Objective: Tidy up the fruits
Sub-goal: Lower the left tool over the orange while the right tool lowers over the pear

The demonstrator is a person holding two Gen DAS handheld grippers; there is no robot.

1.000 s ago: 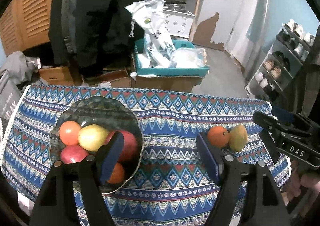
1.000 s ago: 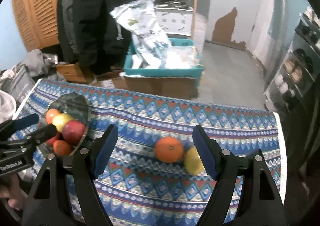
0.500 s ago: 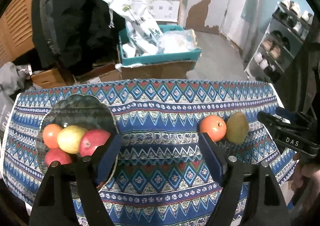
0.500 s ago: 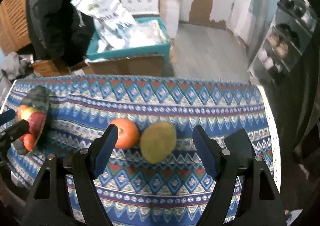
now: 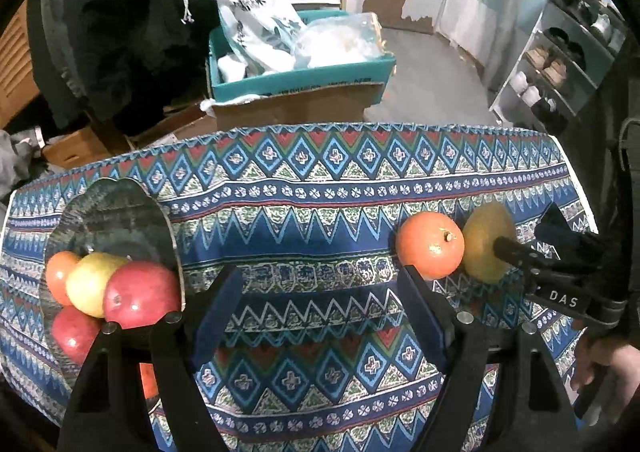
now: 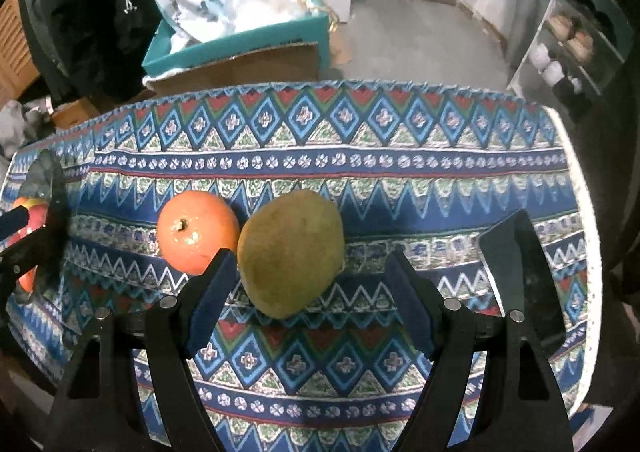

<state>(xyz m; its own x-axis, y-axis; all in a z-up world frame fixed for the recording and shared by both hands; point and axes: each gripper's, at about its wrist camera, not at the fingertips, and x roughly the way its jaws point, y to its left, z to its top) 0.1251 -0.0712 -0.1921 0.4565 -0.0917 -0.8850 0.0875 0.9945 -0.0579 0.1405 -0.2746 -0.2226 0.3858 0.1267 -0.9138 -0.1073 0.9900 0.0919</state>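
Note:
On the patterned tablecloth (image 5: 320, 179) an orange (image 6: 196, 232) and a greenish-yellow mango (image 6: 292, 252) lie touching each other. My right gripper (image 6: 310, 288) is open and lowered over the mango, which sits between the jaws. The left pad is close to its side and the right pad stands apart from it. A grey scalloped plate (image 5: 112, 211) at the left holds a red apple (image 5: 140, 294), a yellow apple (image 5: 94, 282) and other fruit. My left gripper (image 5: 320, 308) is open over bare cloth between the plate and the orange (image 5: 430, 246), with nothing between its fingers.
Beyond the table's far edge a teal box (image 5: 300, 75) of white bags rests on a cardboard box. A shoe rack (image 5: 560, 63) stands at the right and dark coats (image 5: 120, 31) hang at the left. A person's hand (image 5: 604, 368) holds the right gripper.
Both grippers have come down closer to the table. The left one shifted right, off the plate. The right one moved from over the orange to straddle the mango.

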